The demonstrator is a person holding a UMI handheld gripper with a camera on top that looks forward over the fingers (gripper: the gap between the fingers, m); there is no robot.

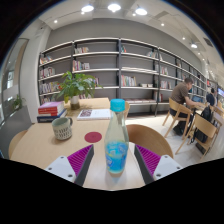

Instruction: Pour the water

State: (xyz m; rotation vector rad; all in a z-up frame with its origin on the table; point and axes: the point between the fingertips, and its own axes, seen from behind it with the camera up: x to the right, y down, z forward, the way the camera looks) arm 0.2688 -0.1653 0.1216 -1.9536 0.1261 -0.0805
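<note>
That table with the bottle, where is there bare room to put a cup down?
Bare table lies between the woven pot and the bottle, and beyond the bottle near the red coaster. It's crowded at the books and plant. The bottle stands between the open claw fingers.

Two-finger handheld gripper [117,163]: only the two fingers are visible. Finger bodies pale grey to white, blocky, wedge-shaped. Inner faces carry magenta pads [75,160] with a ribbed, diagonally hatched texture. Cables, screws, markings: cannot tell.
</note>
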